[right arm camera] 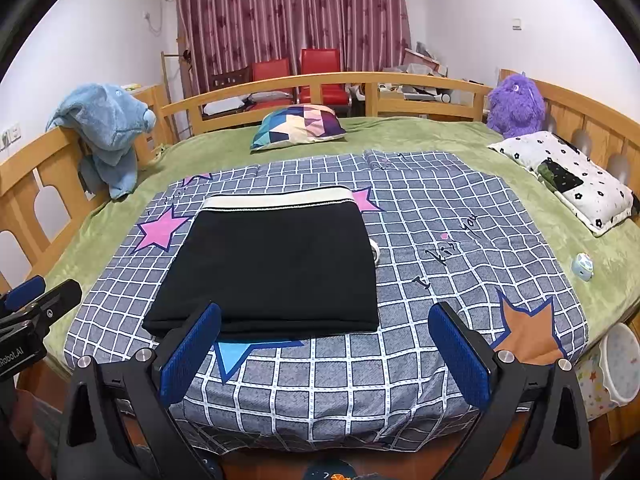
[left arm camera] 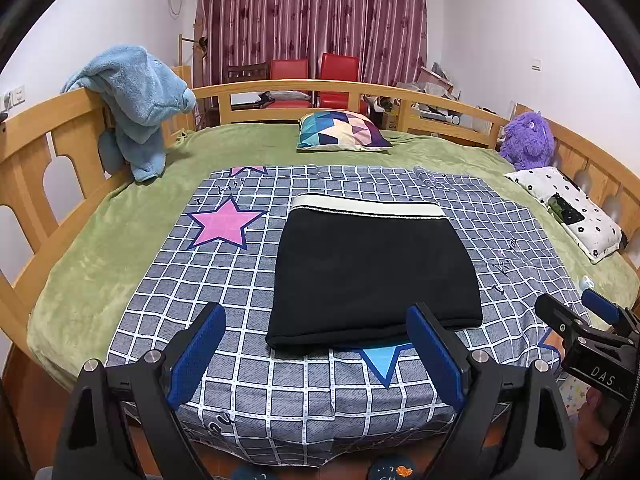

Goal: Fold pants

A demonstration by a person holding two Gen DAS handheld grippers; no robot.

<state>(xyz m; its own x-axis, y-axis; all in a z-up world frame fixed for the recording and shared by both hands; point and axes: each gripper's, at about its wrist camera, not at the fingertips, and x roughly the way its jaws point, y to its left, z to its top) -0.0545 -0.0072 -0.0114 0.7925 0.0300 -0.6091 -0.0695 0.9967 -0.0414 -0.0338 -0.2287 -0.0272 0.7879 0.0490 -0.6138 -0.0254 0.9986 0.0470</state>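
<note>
I saw the black pants [left arm camera: 372, 276] folded flat on the checked sheet [left arm camera: 240, 360]; my left claw [left arm camera: 316, 356] and right claw [right arm camera: 324, 352] both hung spread, empty.

Matt black cloth pants [left arm camera: 372, 272]

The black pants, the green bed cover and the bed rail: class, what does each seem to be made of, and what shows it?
Black pants: likely a soft matte knit; no sheen, with a cream ribbed waistband that looks elastic.
Green bed cover: apparently plush fleece; a fuzzy nap with patchy shading.
Bed rail: wood, probably varnished; light grain lines and a smooth honey-coloured surface.
</note>
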